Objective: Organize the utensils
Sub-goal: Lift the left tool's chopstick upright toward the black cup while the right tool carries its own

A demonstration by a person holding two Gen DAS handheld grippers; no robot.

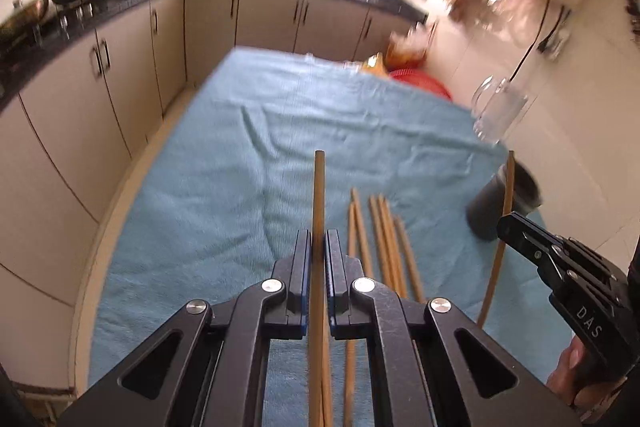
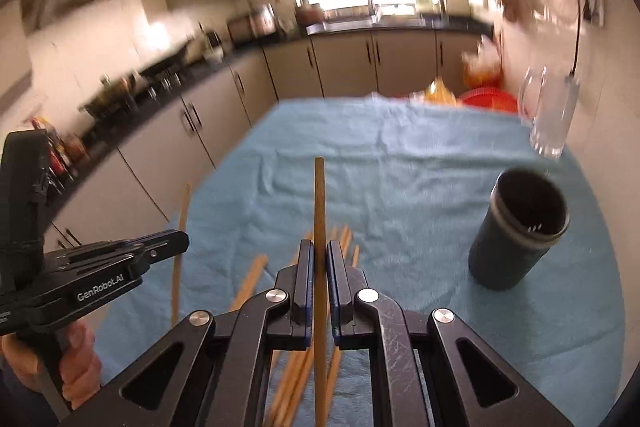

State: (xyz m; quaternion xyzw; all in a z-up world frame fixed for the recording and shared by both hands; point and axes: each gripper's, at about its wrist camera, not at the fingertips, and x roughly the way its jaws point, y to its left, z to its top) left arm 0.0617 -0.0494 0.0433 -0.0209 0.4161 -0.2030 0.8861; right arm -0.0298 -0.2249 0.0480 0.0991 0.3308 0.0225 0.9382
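A clear glass mug (image 2: 550, 115) stands at the right edge of the desk's rumpled light-blue cloth (image 2: 380, 155), a red round basket (image 2: 490, 98) behind it.

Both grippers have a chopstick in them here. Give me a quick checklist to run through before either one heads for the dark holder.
1. Left gripper shut on one chopstick: ok.
2. Right gripper shut on one chopstick: ok.
3. Dark holder upright, mouth open: ok.
4. Glass mug stands apart from the holder: ok.
5. Loose chopsticks remaining on the blue cloth: not ok.
6. Room inside the holder: cannot tell.
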